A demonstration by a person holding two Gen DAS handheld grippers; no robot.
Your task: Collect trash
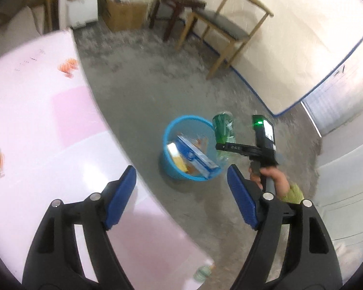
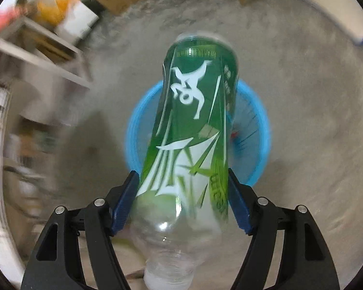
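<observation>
Bottle (image 2: 193, 130): clear plastic with green label, clamped at lower label between both blue pads (image 2: 124, 205) of right gripper (image 2: 184, 203); cap end toward camera, base pointing away and down toward floor.
Right gripper: closed on bottle, pads pressed against both sides of label; seen from left view at (image 1: 226, 146), just right of bin rim.
Left gripper (image 1: 181, 198): spread wide, holding nothing; poised over near edge of pink table (image 1: 48, 125), aimed toward bin.
Bin (image 1: 171, 130): blue basket on grey floor, right of table; already contains blue-and-white carton (image 1: 196, 157) and yellow wrapper (image 1: 179, 162).
Bottle position relative to bin: base at or just above right rim in left view; in right view, bin (image 2: 256, 130) directly behind bottle.
Task stage, as judged: bottle brought to bin, not yet dropped.
Risk 1: release while off-centre; bottle strikes rim, bounces onto floor. Cause: base near rim rather than over middle.
Risk 2: slip or twist before release. Cause: smooth thin plastic, grip low on long body.
Risk 3: light bin tipped. Cause: gripper or bottle knocking rim.
Image quality: motion blur at frame edges; shelves and chairs far off, indistinct.
</observation>
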